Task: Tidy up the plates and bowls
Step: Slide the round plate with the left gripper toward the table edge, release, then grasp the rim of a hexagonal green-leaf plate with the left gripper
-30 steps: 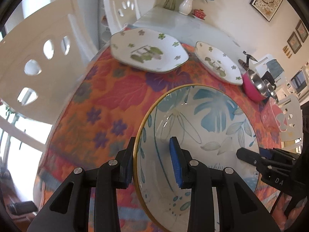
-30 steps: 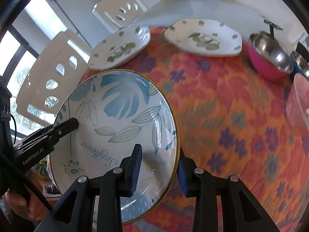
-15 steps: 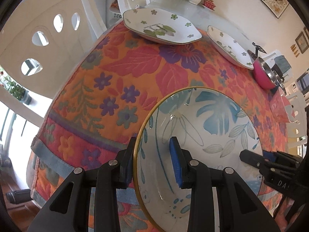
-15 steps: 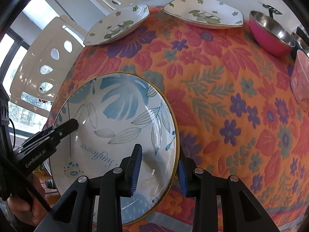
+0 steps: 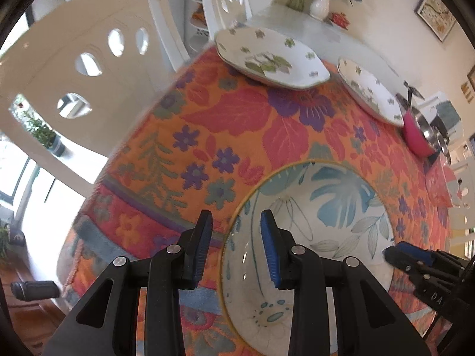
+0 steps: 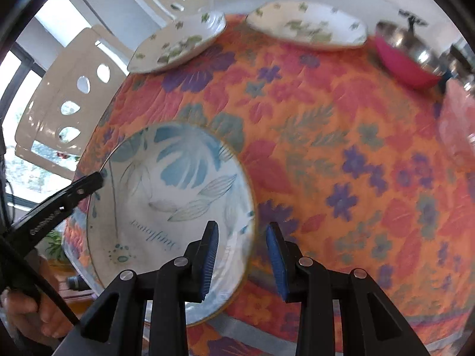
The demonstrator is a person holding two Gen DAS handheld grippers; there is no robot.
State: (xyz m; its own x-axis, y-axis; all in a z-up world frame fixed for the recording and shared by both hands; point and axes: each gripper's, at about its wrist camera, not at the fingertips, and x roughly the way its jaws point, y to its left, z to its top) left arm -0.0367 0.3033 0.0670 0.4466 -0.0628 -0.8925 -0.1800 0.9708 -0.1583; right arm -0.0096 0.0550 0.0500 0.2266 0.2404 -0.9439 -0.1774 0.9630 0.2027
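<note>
A blue-leaf bowl with a gold rim [image 5: 314, 231] [image 6: 166, 207] rests on the flowered tablecloth [image 5: 237, 136] near the table's front corner. My left gripper [image 5: 236, 246] is open, its jaws straddling the bowl's left rim without pinching it. My right gripper [image 6: 242, 255] is open, its jaws either side of the bowl's right rim. Each gripper shows in the other view, the right one [image 5: 421, 270] and the left one [image 6: 59, 204]. Two white plates with green flowers [image 5: 270, 56] [image 5: 368, 89] lie at the far side, also in the right wrist view [image 6: 178, 41] [image 6: 305, 23].
A pink bowl with a steel inside [image 5: 418, 133] [image 6: 406, 56] stands at the far right. White chairs [image 5: 77, 68] [image 6: 65, 95] stand by the table's left side. A vase of flowers [image 5: 320, 6] sits on the bare far end. The table edge drops off close in front.
Both grippers have opened and let go of the bowl's rim. The bowl has come down onto the tablecloth near the front corner.
</note>
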